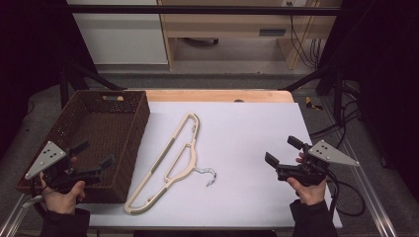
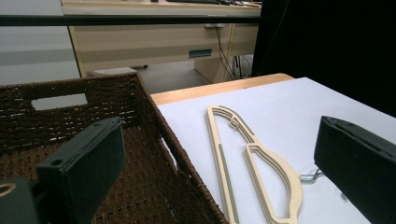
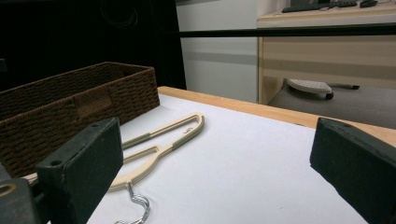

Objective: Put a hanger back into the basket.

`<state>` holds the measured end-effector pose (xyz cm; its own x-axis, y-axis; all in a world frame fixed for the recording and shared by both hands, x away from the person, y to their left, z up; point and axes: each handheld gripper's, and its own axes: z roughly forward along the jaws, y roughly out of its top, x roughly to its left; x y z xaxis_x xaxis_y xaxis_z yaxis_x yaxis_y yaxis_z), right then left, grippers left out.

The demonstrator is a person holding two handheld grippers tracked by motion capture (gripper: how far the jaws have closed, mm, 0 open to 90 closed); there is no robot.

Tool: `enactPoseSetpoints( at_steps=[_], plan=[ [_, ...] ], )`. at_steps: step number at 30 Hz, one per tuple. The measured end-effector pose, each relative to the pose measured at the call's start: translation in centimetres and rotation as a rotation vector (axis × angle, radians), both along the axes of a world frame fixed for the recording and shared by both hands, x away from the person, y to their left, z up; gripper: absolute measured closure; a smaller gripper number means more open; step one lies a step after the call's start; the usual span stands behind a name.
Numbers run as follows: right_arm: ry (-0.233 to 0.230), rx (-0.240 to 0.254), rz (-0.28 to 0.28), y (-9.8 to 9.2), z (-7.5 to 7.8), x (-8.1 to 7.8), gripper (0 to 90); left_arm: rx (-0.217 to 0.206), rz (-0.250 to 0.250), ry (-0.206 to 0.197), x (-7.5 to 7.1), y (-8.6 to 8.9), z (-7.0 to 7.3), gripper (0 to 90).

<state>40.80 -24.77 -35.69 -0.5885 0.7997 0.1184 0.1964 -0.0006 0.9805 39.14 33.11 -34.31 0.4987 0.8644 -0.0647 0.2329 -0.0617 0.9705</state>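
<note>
One cream hanger (image 1: 168, 165) lies lengthwise toward the table's far edge, hook (image 1: 207, 176) seemingly rightward.

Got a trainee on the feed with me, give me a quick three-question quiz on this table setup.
1. True or false: the cream plastic hanger lies inside the brown woven basket.
2. Which gripper hovers over the basket: A) left gripper B) right gripper?
3. Fill in: the hanger's metal hook points toward the ____ gripper.

Key: 1 false, it lies on the white tabletop beside the basket; 2 A; 3 right.
</note>
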Motion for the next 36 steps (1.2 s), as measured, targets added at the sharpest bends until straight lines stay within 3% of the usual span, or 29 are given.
enactPoseSetpoints(
  at_steps=[13, 22, 25, 27, 31, 35, 36],
  plan=[
    [-0.002, -0.005, 0.003, 0.1, 0.3, -0.2, 3.2, 0.055, -0.069, 0.037, 0.3, -2.9, -0.2, 2.7],
    [0.006, -0.024, 0.034, 1.0, 0.2, -0.1, 3.4, 0.173, -0.191, 0.106, 1.2, -6.9, -0.8, 4.2],
    [0.007, -0.031, 0.044, 1.1, 0.2, -0.1, 3.4, 0.199, -0.204, 0.120, 1.3, -7.7, -1.0, 5.1],
    [0.012, -0.037, 0.051, 1.3, 0.1, 0.0, 3.6, 0.228, -0.232, 0.157, 1.4, -9.1, -1.6, 6.3],
    [0.020, -0.042, 0.055, 1.3, 0.0, 0.0, 3.7, 0.302, -0.256, 0.196, 1.9, -10.9, -2.4, 8.5],
    [0.020, -0.042, 0.057, 1.4, 0.0, 0.1, 3.9, 0.334, -0.291, 0.230, 2.4, -12.0, -3.1, 10.6],
    [0.020, -0.045, 0.058, 1.4, 0.0, 0.1, 3.9, 0.361, -0.308, 0.247, 2.7, -12.8, -3.6, 12.6]
  ],
)
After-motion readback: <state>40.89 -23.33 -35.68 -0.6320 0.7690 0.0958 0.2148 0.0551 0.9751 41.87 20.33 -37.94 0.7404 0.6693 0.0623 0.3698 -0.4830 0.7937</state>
